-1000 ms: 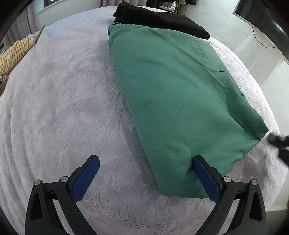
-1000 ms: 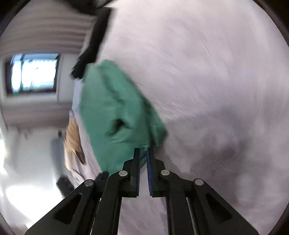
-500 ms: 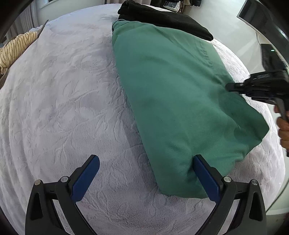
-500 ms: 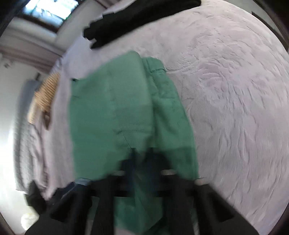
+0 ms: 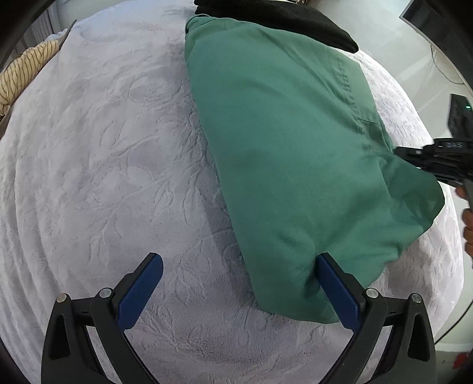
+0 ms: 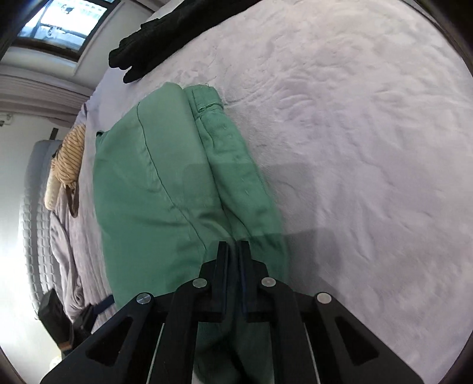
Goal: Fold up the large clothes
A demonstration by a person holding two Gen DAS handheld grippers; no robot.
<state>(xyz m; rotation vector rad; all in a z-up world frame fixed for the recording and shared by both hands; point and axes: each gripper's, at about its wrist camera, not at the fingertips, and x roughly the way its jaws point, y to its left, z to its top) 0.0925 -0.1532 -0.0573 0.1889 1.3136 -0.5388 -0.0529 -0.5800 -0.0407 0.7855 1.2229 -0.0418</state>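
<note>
on the bed (image 5: 103, 153) we have the green garment (image 5: 289, 141) folded into a long pad, its far end against black clothes (image 5: 275, 17). our left gripper (image 5: 239, 283) stands spread wide, one finger (image 5: 337, 289) touching the near corner. our right gripper (image 6: 233, 251) is pressed together over the green cloth, pinching nothing we can see

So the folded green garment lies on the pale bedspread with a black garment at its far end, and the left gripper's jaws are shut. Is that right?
Not quite. The left gripper stands wide open, as the left wrist view shows: its blue pads are far apart, one against the near edge of the folded green garment. The rest holds: the garment lies on the pale bedspread with the black garment at its far end.
</note>
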